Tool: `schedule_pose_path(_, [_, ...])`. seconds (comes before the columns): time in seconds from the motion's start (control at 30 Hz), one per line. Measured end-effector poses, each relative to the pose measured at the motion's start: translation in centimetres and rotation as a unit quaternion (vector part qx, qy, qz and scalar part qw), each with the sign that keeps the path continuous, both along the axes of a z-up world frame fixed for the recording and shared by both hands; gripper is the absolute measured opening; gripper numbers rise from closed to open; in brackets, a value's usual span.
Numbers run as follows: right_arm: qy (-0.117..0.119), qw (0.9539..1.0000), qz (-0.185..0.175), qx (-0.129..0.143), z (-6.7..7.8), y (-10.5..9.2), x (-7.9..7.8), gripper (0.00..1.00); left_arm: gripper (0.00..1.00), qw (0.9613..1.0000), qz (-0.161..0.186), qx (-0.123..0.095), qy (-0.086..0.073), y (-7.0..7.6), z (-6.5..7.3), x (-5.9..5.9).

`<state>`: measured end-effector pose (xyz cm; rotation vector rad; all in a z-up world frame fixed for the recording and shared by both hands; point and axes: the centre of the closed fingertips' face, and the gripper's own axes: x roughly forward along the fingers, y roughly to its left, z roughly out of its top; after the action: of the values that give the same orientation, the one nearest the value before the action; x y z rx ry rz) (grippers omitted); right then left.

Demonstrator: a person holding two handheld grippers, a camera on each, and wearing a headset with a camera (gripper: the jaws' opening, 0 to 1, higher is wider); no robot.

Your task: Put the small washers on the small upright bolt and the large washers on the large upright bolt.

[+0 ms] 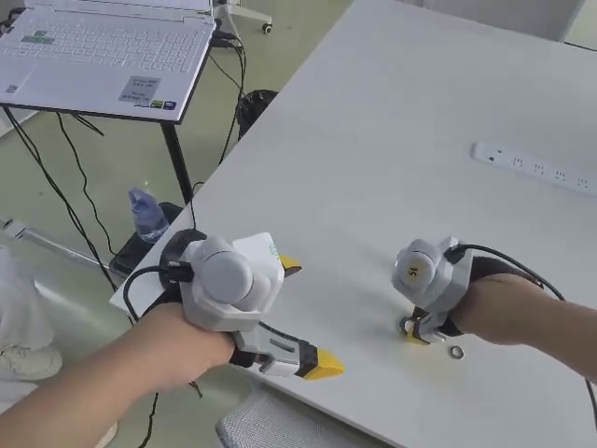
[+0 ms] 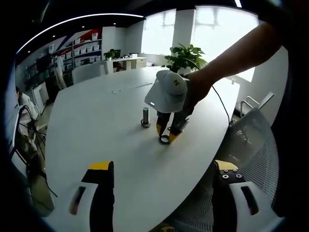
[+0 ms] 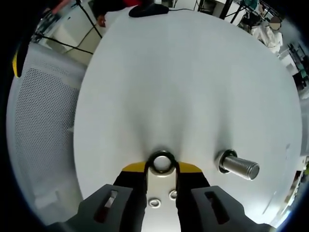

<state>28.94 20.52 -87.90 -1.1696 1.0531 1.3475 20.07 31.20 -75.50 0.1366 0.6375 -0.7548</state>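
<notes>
Now pinching a large washer (image 3: pixel 161 153) by its two sides between the closed jaws of the right gripper (image 3: pixel 161 168), flat on the white table (image 3: pixel 183 72), just beside the upright bolt (image 3: pixel 239 167). Holding the left gripper (image 2: pixel 163 169) with jaws spread wide and nothing between them, well apart from the bolt, pointed toward it from the table's edge. Also near the bolt, lying on the table between the right gripper's fingers: two small washers (image 3: pixel 154 202).
</notes>
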Motion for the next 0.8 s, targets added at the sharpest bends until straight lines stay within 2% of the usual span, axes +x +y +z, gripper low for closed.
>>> schedule_pose_path(0.27, [0.0,1.0,-0.002,0.005,0.0,0.1,0.0,0.21,0.82,1.0,-0.001,-0.001,0.002,-0.3,-0.1,-0.3])
schedule_pose_path(0.47, [0.01,0.9998,-0.017,0.005,0.3,-0.1,0.0,0.21,0.82,1.0,-0.003,0.004,0.003,-0.2,-0.3,-0.6])
schedule_pose_path(0.63, [0.016,0.9997,-0.018,0.01,1.2,-0.2,0.1,0.21,0.82,1.0,0.0,0.003,0.002,-0.1,-0.2,-0.6])
schedule_pose_path(0.8, [0.024,0.9986,-0.044,0.02,2.8,-0.5,0.6,0.21,0.82,1.0,0.001,0.003,0.0,0.0,-0.2,-0.4])
